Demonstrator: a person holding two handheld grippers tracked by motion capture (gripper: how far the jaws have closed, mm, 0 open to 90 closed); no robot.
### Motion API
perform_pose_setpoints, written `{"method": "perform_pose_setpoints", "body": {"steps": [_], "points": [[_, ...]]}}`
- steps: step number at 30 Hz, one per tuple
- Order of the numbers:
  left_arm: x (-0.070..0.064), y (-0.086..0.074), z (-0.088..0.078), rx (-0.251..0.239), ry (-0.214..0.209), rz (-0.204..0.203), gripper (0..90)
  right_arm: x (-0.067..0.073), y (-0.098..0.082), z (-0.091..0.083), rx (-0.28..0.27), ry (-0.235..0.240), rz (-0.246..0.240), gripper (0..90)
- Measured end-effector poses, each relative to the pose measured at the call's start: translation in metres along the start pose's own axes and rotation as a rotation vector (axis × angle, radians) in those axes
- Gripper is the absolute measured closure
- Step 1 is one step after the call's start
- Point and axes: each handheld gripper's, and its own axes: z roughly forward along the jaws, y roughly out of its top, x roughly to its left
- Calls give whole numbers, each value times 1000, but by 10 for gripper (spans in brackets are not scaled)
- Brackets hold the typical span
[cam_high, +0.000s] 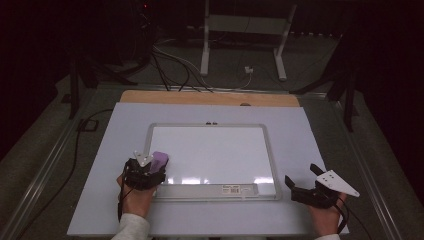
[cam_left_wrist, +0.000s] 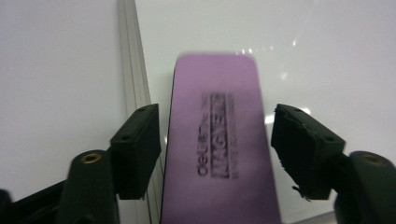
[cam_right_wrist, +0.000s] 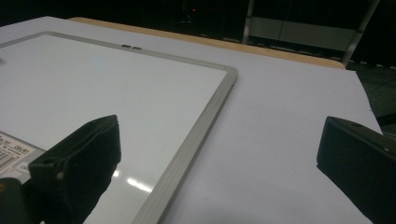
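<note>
My left gripper (cam_high: 150, 167) sits at about 8 o'clock on the worktop, over the lower-left corner of the rectangular white dry-erase board with the grey metal frame (cam_high: 272, 150). Between its jaws lies the flat purple magnetic board eraser with black lettering (cam_left_wrist: 217, 140), resting on the board's white surface just inside the left frame rail. In the left gripper view the pads (cam_left_wrist: 137, 149) stand a little off both flanks of the eraser — apart, not clamped on it.

My right gripper (cam_high: 305, 186) rests at roughly 4 o'clock, just outside the board's lower-right corner, jaws wide apart with nothing between them.

The board looks clean: I can find no marks on it, only glare along the near edge. I'd judge the wiping finished and the eraser set down at its corner, so what is left for me is to back the left gripper away.

Room is generous. The pale grey worktop sheet (cam_high: 305, 130) is bare at 12 and 3 o'clock. The raised frame rail beside the left pad is the one edge to mind — I'd lift straight off rather than slide sideways.
</note>
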Motion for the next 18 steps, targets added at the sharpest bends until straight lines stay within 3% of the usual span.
{"method": "perform_pose_setpoints", "body": {"steps": [3,5,7,9,16,18], "points": [[-6,3,-7,-50,-11,69,330,0,0,0,-1,0,0,0],[-8,3,-8,-50,-30,111,357,0,0,0,0,1,-1,0],[-9,2,-5,-28,-40,123,368,0,0,0,2,3,-2,0],[-7,1,0,8,-51,114,369,1,0,0,2,3,-3,0],[0,1,2,17,-35,88,351,0,0,1,2,4,0,0],[6,1,3,20,-30,64,336,1,0,0,2,3,-3,0]]}}
